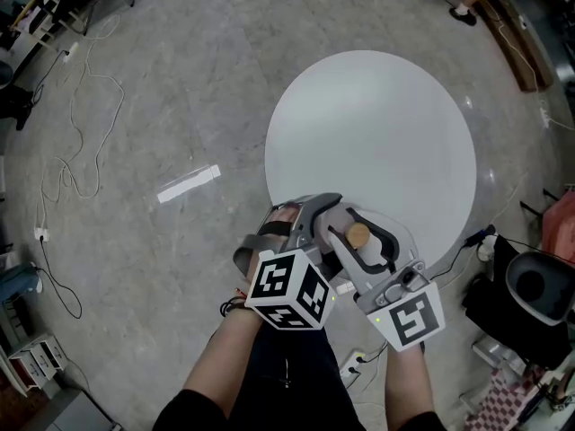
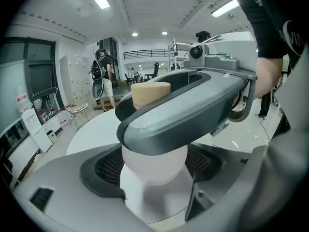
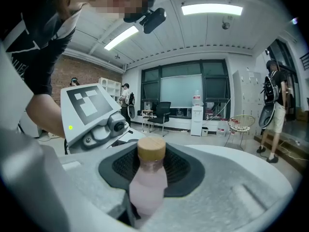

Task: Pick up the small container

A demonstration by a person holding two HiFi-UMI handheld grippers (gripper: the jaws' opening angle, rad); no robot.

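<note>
Both grippers met at the 6 o'clock edge of the round white table (image 1: 377, 133) in the head view, crossed over one item: the bottle (image 1: 358, 235). It was small, with a pale pink body and a cork cap (image 3: 151, 149).

Left gripper (image 1: 305, 227): jaws closed on the bottle's body, with a mesh pad (image 2: 104, 167) at 9 o'clock of it and another at 3 o'clock, both in contact.

Right gripper (image 1: 364, 241): jaws clenched on the same bottle higher up, near the shoulder. In the left gripper view one of its jaws crossed in front of the neck.

The bottle stood upright, cap at 12 o'clock — held from two sides. Whether its base was clear of the table could not be determined.
</note>
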